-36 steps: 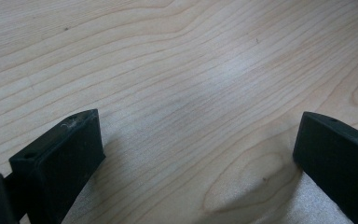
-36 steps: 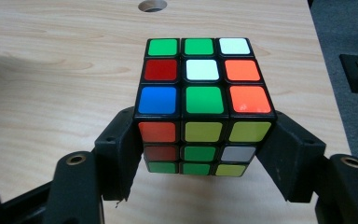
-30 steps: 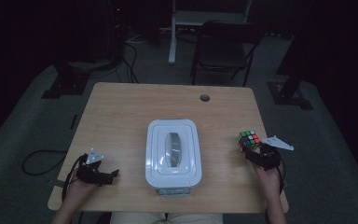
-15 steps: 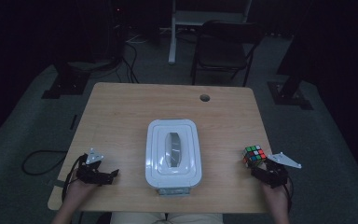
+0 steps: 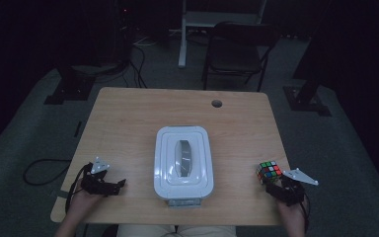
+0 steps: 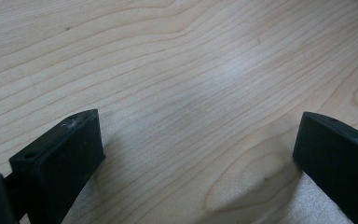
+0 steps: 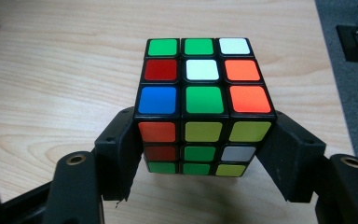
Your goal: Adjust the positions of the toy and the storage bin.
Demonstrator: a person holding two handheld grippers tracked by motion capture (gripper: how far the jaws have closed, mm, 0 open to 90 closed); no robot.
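A scrambled puzzle cube with coloured stickers is clamped between the two black jaws of my right gripper, near the table's front right corner. Whether the cube rests on the wood or hangs just above it I cannot tell. At the front left, my left gripper stands open low over bare wood, nothing between its fingers. A white lidded container with a clear window in its lid sits in the middle of the wooden table.
A round cable hole lies in the table's far right part. Beyond the table stand a dark chair and stand legs on a grey floor. Cables trail off the left side.
My right gripper has carried the cube toward the person and slightly right, down to the front right corner. The left gripper has stayed put.
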